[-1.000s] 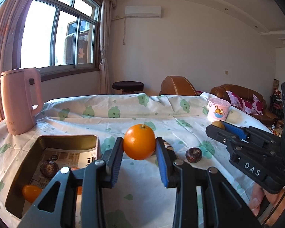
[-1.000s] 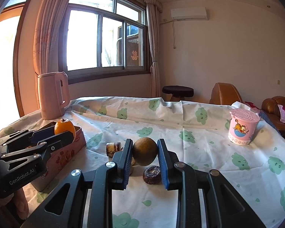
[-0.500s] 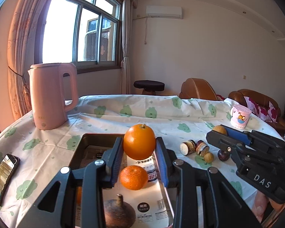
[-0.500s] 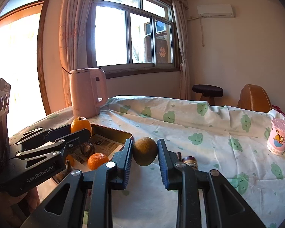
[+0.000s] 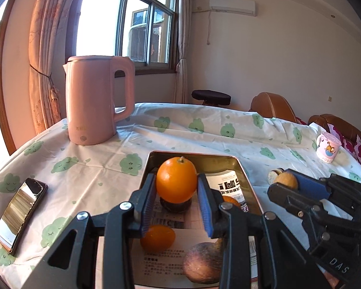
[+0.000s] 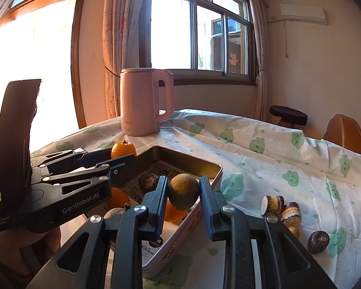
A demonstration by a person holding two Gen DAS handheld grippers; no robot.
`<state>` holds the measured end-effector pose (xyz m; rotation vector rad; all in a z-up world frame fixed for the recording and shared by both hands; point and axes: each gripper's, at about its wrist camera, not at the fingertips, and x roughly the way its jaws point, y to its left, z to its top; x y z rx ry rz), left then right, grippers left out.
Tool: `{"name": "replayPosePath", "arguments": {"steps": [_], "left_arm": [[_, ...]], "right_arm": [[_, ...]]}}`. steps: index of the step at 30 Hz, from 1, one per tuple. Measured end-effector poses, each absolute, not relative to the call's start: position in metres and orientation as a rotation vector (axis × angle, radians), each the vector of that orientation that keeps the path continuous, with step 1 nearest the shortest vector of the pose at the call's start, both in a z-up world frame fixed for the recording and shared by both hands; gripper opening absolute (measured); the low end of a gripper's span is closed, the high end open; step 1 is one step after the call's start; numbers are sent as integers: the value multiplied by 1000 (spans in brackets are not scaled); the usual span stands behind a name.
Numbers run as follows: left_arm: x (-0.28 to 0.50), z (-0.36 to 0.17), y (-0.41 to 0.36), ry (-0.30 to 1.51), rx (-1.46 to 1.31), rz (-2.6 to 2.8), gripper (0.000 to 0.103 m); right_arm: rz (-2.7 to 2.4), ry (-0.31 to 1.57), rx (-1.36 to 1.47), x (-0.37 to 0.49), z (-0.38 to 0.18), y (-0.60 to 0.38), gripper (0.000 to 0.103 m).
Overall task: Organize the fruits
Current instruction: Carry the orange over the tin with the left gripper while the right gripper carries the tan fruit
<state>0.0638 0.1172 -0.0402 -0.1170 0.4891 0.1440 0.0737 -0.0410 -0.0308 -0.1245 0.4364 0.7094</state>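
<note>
Orange (image 5: pixel 176 180) clamped between the blue-padded fingers (image 5: pixel 148 200) of the left gripper (image 5: pixel 177 201), held above the open metal tin (image 5: pixel 243 175). Brown-green round fruit (image 6: pixel 183 194) pinched likewise in the right gripper (image 6: pixel 183 203), poised over the tin's near rim (image 6: pixel 216 168). Inside the tin, on printed paper lining: a dark wrinkled fruit (image 5: pixel 175 206) directly under the held orange, a small orange citrus (image 5: pixel 157 238) nearer the camera, a purplish-brown fruit with a stem (image 5: pixel 203 262) beside it, and another orange piece (image 5: pixel 231 201) partly hidden behind the right-hand finger. On the surface (image 6: pixel 264 159) outside the tin, to its right: two short cut brown pieces (image 6: pixel 281 207) with pale ends, and one dark round fruit (image 6: pixel 318 242) lying apart from them. Pink kettle (image 5: pixel 97 98) upright behind the tin; phone (image 5: pixel 20 214) flat on the cloth at far left; pink cartoon cup (image 5: pixel 327 147) near the far right edge.
</note>
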Motion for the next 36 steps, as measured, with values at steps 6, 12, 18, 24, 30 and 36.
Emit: {"name": "replayPosePath", "arguments": {"steps": [6, 12, 18, 24, 30, 36], "left_arm": [[67, -48, 124, 526, -126, 146, 36], [68, -53, 126, 550, -126, 141, 36], [70, -53, 125, 557, -119, 139, 36], [72, -54, 126, 568, -123, 140, 36], [72, -55, 125, 571, -120, 146, 36], [72, -55, 126, 572, -119, 147, 36]], "right_arm": [[736, 482, -159, 73, -43, -24, 28], [741, 521, -185, 78, -50, -15, 28], [734, 563, -188, 86, -55, -12, 28], [728, 577, -198, 86, -56, -9, 28], [723, 586, -206, 87, -57, -8, 28], [718, 587, -212, 86, -57, -8, 28]]}}
